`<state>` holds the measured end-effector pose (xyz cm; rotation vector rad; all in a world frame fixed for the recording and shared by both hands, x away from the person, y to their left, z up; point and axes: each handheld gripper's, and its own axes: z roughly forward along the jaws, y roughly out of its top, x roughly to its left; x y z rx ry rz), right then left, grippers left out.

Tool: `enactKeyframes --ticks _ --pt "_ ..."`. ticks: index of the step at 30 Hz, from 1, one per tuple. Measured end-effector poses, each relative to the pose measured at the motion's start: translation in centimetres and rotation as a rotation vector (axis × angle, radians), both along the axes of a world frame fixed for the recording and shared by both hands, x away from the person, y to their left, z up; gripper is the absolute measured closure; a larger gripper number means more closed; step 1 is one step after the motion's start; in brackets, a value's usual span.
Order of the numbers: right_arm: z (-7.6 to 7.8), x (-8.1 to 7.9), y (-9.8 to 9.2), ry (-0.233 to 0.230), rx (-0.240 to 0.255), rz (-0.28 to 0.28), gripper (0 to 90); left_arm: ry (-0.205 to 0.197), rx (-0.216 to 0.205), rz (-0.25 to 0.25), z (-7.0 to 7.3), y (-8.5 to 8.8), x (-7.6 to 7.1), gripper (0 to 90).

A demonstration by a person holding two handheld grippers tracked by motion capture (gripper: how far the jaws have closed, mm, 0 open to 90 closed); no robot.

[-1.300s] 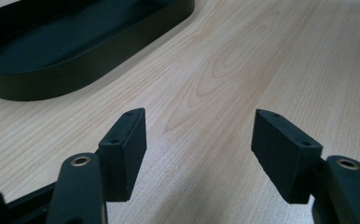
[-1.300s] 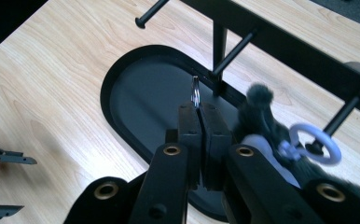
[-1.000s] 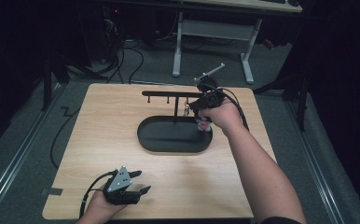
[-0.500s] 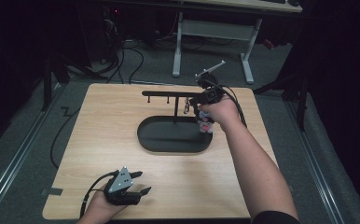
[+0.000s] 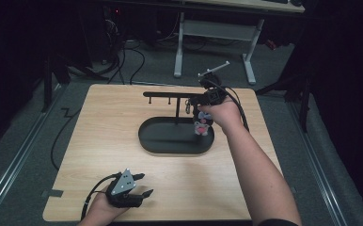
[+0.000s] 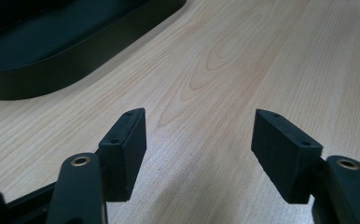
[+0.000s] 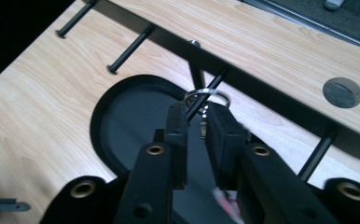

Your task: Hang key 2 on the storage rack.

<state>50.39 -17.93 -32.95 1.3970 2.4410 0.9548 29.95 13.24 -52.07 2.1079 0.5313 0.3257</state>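
Between the narrowly parted black pads of the right gripper (image 7: 197, 122), which have just been opening, a thin silver key ring (image 7: 207, 96) hangs on a black metal peg (image 7: 205, 96) of the black hook rack (image 7: 271, 95), at the centre of the right gripper view. The pads flank the ring's small chain; whether they still press on it I cannot tell. In the high view, right of centre, a small white-and-pink plush charm (image 5: 201, 126) dangles below that gripper (image 5: 199, 106), over the black oval metal tray (image 5: 161, 141). No writing is readable on it. The left gripper (image 6: 197, 142) stands wide open and empty over the light wooden table (image 6: 243, 60), at the high view's lower left (image 5: 141, 184).
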Motion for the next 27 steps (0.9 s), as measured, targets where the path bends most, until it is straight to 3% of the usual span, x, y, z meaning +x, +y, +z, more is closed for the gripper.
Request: enactKeyframes --ticks 8,19,24,27 --pt "-1.0 -2.4 -0.4 -0.011 0.035 0.013 66.3 0.011 -0.019 0.001 0.1 0.0 0.1 36.1" --pt "-3.9 -5.6 -1.1 -0.067 0.054 0.013 48.4 0.013 -0.015 0.002 -0.1 -0.3 0.2 36.0" --pt "-5.7 -7.7 -0.8 -0.123 0.027 0.041 42.3 0.017 -0.016 0.001 -0.1 -0.3 0.3 35.9" --pt "-7.2 -9.1 -0.6 -0.123 0.008 0.050 38.6 0.019 -0.019 0.004 -0.1 -0.3 0.3 35.9"
